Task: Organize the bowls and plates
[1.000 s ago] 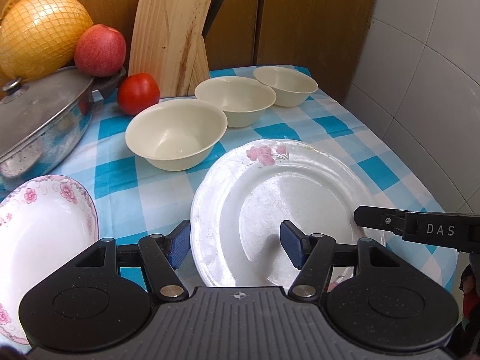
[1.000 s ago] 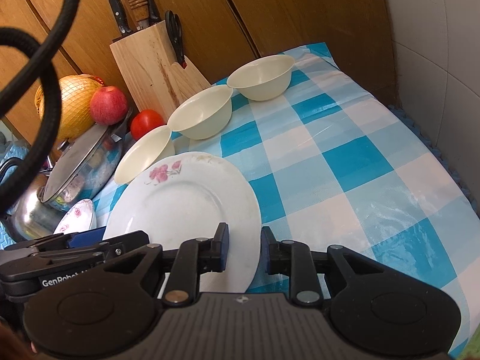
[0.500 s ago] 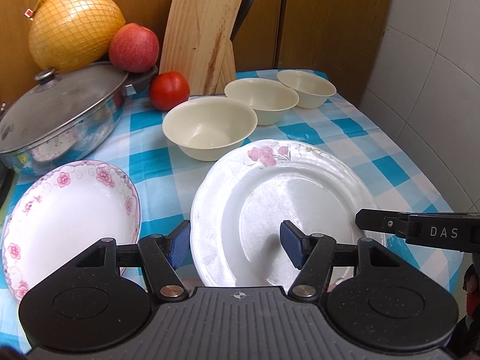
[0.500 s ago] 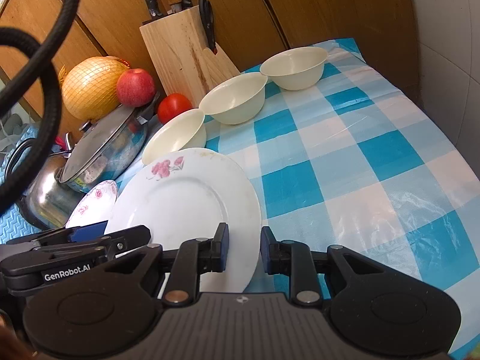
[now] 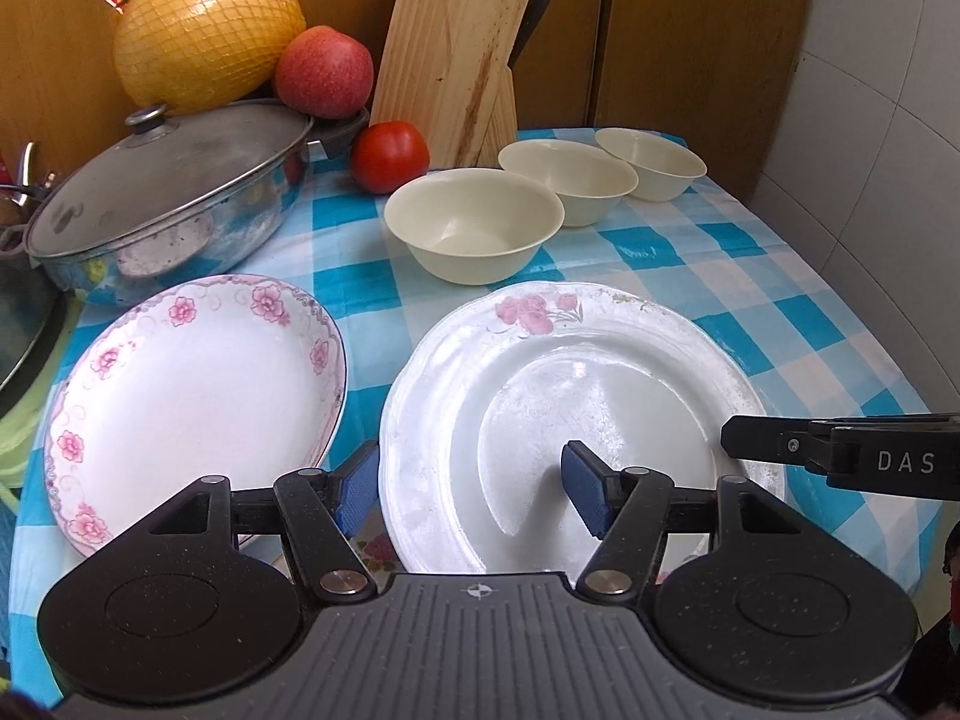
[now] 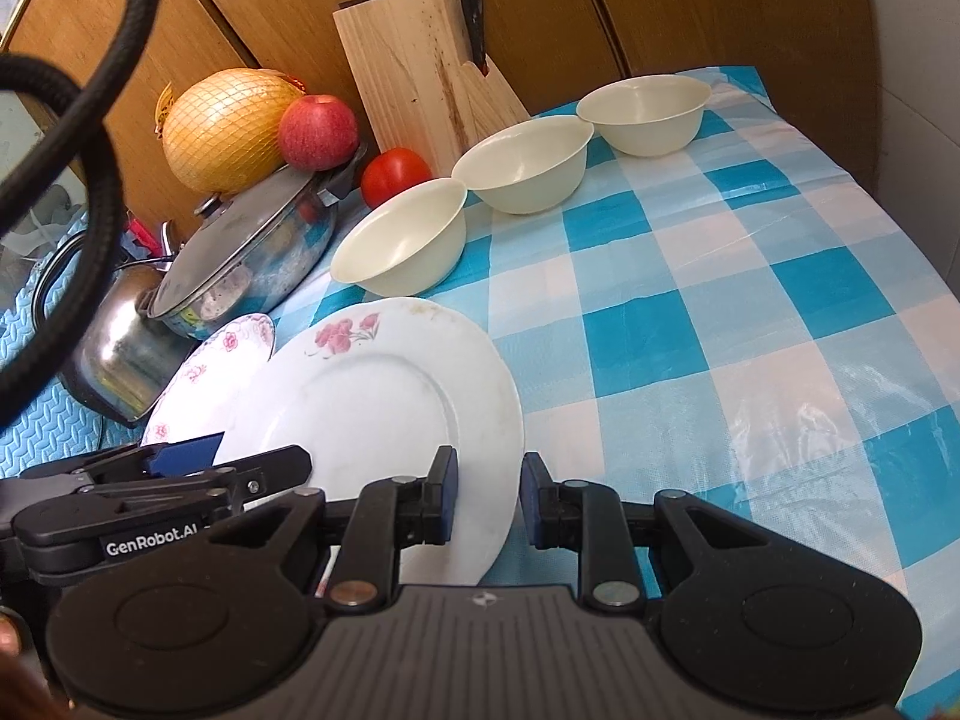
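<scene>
A white plate (image 5: 570, 372) with a pink flower print hangs tilted a little above the checked tablecloth, carried by both grippers. My left gripper (image 5: 471, 486) is shut on its near left rim, one blue pad at the outer edge and the other on the inside. My right gripper (image 6: 489, 495) is shut on the right rim of the same plate (image 6: 372, 396). A pink-rimmed plate (image 5: 192, 396) lies on the cloth just left of it. Three cream bowls (image 5: 474, 228) (image 5: 567, 174) (image 5: 651, 159) stand in a row behind.
A steel pan with a lid (image 5: 168, 180) sits at the back left, with a netted pomelo (image 5: 210, 36) and an apple (image 5: 324, 72) behind it. A tomato (image 5: 390, 156) and a knife block (image 5: 450, 54) stand at the back. A tiled wall (image 5: 888, 150) bounds the right.
Both grippers have carried the white plate back and to the left. The bowls now look farther off, and the pink-rimmed plate and the pan have come fully into the left wrist view.
</scene>
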A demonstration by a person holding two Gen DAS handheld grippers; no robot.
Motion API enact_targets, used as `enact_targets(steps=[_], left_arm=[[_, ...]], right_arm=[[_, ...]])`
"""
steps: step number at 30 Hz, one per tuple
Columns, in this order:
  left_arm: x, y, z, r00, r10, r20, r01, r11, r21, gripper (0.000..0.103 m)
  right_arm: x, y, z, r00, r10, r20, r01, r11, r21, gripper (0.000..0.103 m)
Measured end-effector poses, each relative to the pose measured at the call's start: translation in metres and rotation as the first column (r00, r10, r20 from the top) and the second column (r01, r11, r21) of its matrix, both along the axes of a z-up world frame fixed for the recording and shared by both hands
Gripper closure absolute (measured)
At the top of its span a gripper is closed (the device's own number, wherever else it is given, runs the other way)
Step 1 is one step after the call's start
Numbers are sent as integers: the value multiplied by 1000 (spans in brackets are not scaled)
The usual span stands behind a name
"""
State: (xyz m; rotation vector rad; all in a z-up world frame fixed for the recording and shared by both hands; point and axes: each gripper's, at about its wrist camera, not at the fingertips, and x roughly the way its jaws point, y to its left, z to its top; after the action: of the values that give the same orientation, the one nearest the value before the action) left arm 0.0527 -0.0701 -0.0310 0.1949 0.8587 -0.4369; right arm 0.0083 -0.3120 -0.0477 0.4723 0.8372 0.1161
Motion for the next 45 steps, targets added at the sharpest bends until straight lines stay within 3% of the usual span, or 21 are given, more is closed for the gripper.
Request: enact_targets(steps=[20,35,41,45], left_arm=[[-21,42,-6,994,92,-50,-94,995,-25,30],[-51,75,-9,987,157,-19,-157,988,15,24],[-56,98,-6,976,209,-66,-212,976,-47,31],[-56,111,-8,961,259,-100,-266,962,-64,29]], right_arm=[[-11,35,4,991,134,17,-133,990,-52,81],[-26,76,-1,953,303,-5,-303,949,-87,77],[-38,93,2,921,390,7,-382,905,-186,68],[-33,85,1,925,381,1,-377,917,-130,69]])
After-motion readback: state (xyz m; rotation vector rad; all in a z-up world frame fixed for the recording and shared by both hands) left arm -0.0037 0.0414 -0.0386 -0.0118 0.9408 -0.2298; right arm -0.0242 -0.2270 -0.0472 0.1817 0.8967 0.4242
